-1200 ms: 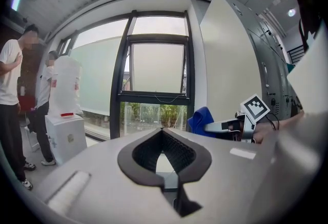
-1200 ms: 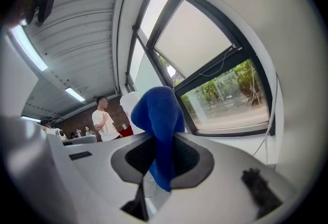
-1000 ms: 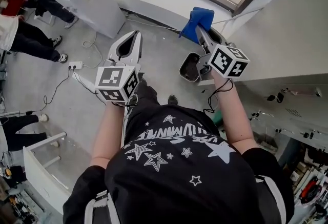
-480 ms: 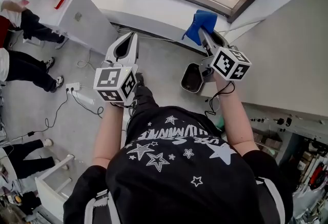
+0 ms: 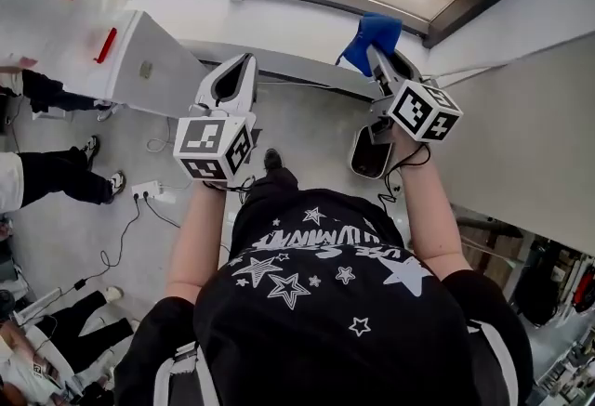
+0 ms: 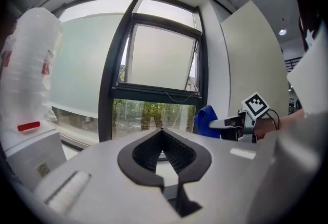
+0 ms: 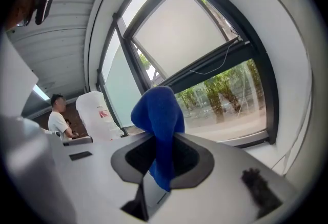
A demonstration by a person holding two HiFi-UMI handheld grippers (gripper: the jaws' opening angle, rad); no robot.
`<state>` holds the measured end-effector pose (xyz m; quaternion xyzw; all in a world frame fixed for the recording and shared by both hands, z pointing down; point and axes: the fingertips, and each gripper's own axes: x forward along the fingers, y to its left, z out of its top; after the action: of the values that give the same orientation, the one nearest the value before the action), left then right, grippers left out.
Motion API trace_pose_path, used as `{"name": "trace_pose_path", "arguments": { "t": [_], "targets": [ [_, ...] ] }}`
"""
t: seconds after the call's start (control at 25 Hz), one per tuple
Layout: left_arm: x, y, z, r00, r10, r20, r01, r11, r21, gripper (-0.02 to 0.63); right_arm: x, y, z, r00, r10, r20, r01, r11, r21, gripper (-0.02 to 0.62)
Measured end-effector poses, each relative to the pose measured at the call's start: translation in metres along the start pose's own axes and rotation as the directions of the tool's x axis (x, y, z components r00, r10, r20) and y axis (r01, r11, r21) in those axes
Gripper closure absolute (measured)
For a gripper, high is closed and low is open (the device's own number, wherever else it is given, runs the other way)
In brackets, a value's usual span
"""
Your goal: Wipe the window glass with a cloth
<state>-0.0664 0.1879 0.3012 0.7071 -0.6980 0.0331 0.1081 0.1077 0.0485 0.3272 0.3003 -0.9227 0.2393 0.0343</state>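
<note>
A blue cloth (image 5: 372, 34) hangs bunched from my right gripper (image 5: 376, 56), which is shut on it and held up near the window sill. In the right gripper view the cloth (image 7: 160, 115) sticks up between the jaws in front of the window glass (image 7: 225, 89). My left gripper (image 5: 232, 84) is shut with nothing in it, level with the right one and to its left. The left gripper view has its jaws meeting at the tip (image 6: 162, 131), with the lower window glass (image 6: 154, 115) behind and the cloth (image 6: 207, 120) at the right.
A white dispenser (image 5: 121, 51) carrying a large bottle (image 6: 31, 64) stands left of the window. On the floor there is a bin (image 5: 372, 149) under my right arm and a power strip with cables (image 5: 149, 190). A white wall (image 5: 521, 116) closes the right side. People's legs (image 5: 46, 172) show at far left.
The view has tilted up toward the window. Both grippers have come closer to the sill, and the right one still holds the cloth.
</note>
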Motion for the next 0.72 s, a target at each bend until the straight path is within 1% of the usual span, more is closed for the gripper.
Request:
{"name": "trace_pose_path", "arguments": {
  "t": [0.16,0.36,0.52,0.72],
  "targets": [
    [0.012,0.045,0.010,0.999,-0.033,0.005,0.033,0.999,-0.007,0.597,0.040,0.017,0.003,0.999,-0.036,0.008,0.035,0.999,0.007,0.522],
    [0.032,0.096,0.006,0.997,-0.078,0.002,0.078,0.996,-0.032,0.597,0.075,0.032,0.005,0.995,-0.096,0.036,0.096,0.995,0.001,0.521],
    [0.050,0.113,0.005,0.992,-0.124,-0.008,0.123,0.992,-0.034,0.597,0.077,0.030,0.006,0.988,-0.152,0.031,0.152,0.988,-0.014,0.522],
    [0.072,0.113,0.006,0.985,-0.170,-0.008,0.169,0.984,-0.051,0.597,0.071,0.013,0.001,0.976,-0.218,0.013,0.218,0.976,-0.008,0.522]
  ]
}}
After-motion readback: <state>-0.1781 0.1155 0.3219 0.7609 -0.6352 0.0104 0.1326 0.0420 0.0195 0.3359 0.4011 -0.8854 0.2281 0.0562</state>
